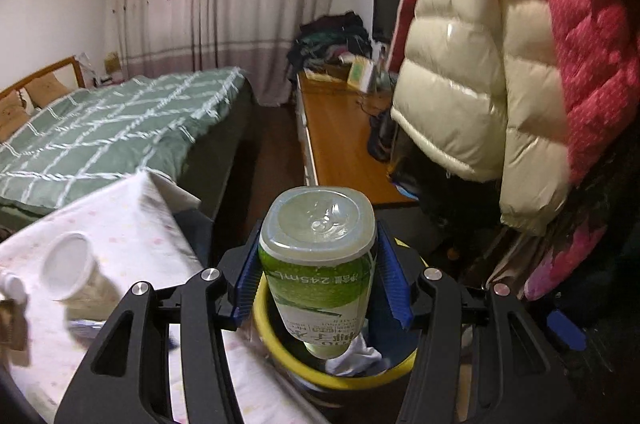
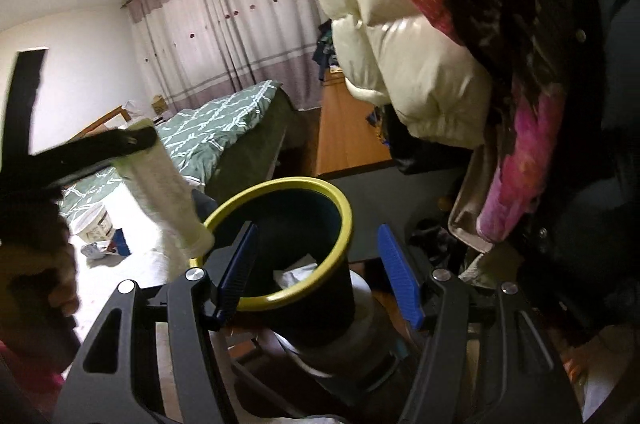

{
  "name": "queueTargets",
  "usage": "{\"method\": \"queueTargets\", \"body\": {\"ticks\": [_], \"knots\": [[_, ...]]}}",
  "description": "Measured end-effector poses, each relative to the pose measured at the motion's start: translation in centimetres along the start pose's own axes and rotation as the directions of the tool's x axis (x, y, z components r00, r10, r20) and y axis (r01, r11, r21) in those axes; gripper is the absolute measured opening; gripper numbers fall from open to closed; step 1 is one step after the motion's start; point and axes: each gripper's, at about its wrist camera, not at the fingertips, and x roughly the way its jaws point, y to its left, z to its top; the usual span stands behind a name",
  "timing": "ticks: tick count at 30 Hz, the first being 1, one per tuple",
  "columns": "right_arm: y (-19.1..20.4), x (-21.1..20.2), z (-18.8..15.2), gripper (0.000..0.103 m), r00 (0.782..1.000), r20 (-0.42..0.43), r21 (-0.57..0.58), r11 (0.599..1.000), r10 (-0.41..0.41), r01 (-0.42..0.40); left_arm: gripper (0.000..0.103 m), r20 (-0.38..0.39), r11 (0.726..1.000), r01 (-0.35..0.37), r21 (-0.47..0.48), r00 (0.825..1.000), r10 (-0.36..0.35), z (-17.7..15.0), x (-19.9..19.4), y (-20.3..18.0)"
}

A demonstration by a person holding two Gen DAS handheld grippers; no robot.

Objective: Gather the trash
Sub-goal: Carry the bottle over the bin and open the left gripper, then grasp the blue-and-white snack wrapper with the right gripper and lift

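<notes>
Black linkage arms fill the bottom of the left wrist view, and between them the left gripper pinches a green-labelled plastic bottle, its blue pads pressed on both sides of the body. That bottle hangs neck down, base toward the camera, with its mouth over the yellow-rimmed bin at 6 o'clock. White crumpled tissue already lies inside the bin. At 9 o'clock, on a pale cloth-covered table, a white cup is tipped on its side, apparently 1 piece not yet collected.

From the right wrist view, the right gripper is empty, its blue pads spread well apart and touching nothing I can see; the bin sits between and beyond them, with white paper at its bottom. At 9 o'clock the other gripper comes in blurred, carrying the bottle tilted with its lower end just beside the bin's rim. Farther left on the table are a white tub and small scraps, well apart from the bin.

As I judge it, the job is partly done: some trash is binned, the bottle is poised for dropping, and the table litter remains.
</notes>
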Motion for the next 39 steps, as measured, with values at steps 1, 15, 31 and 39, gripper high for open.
{"method": "queueTargets", "body": {"ticks": [1,15,31,39], "knots": [[-0.1,0.1,-0.1,0.060,1.000,-0.003,0.002,1.000,-0.005,0.005,0.054,-0.010,1.000,0.000,0.000,1.000,0.000,-0.3,0.8,-0.2],[1.8,0.3,-0.7,0.060,0.999,-0.019,-0.018,0.999,0.031,-0.032,0.097,0.112,0.997,-0.069,-0.035,0.991,0.072,-1.9,-9.6,5.4],[12.2,0.6,-1.6,0.060,0.986,-0.053,-0.176,0.971,0.156,-0.163,0.098,0.100,0.824,-0.454,-0.340,0.853,0.512,-13.2,-27.4,27.8],[18.1,1.2,-1.8,0.060,0.975,-0.085,-0.256,0.941,0.207,-0.222,0.098,0.017,0.704,-0.590,-0.397,0.762,0.648,-19.4,-29.1,35.3]]}}
